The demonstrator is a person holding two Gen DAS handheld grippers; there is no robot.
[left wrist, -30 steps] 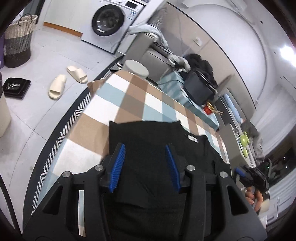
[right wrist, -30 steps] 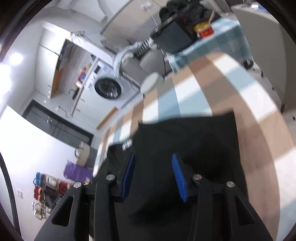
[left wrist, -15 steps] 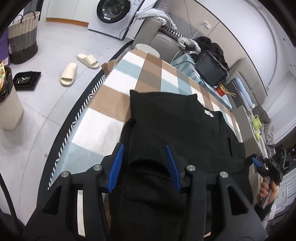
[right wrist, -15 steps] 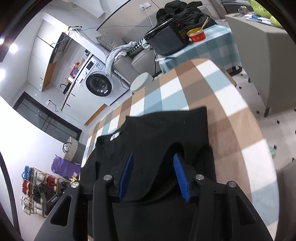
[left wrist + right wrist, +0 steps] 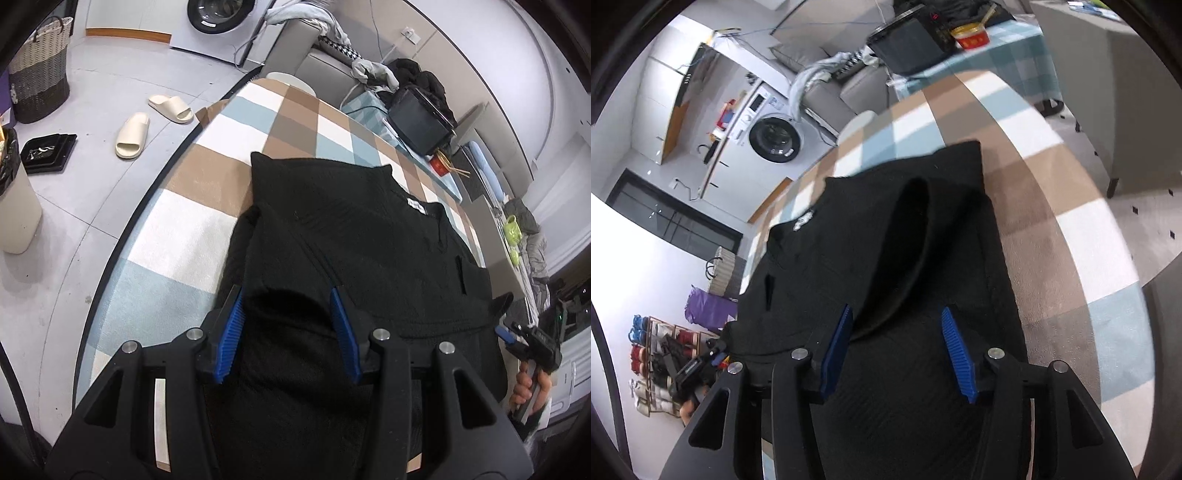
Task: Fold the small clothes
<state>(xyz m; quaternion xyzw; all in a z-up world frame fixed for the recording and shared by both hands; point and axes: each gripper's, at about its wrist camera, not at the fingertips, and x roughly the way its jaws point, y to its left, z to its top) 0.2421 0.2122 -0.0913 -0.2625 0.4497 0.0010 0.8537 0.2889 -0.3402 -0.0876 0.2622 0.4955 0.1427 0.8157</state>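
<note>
A black knitted garment with a small white neck label lies on the checked tablecloth. Its near part is folded up over the rest. My left gripper is open above the garment's left near edge, blue pads apart, holding nothing. My right gripper is open above the garment at its right near edge, where a fold bulges upward between the pads. The right gripper also shows in the left wrist view, held by a hand.
The table's curved left edge drops to a tiled floor with slippers, a basket and a bin. A black appliance and a red bowl stand beyond the far end. A grey cabinet stands right.
Both grippers have pulled back toward me and risen, away from the garment's middle. The garment's near part now lies doubled over, with more tablecloth showing beyond it.
</note>
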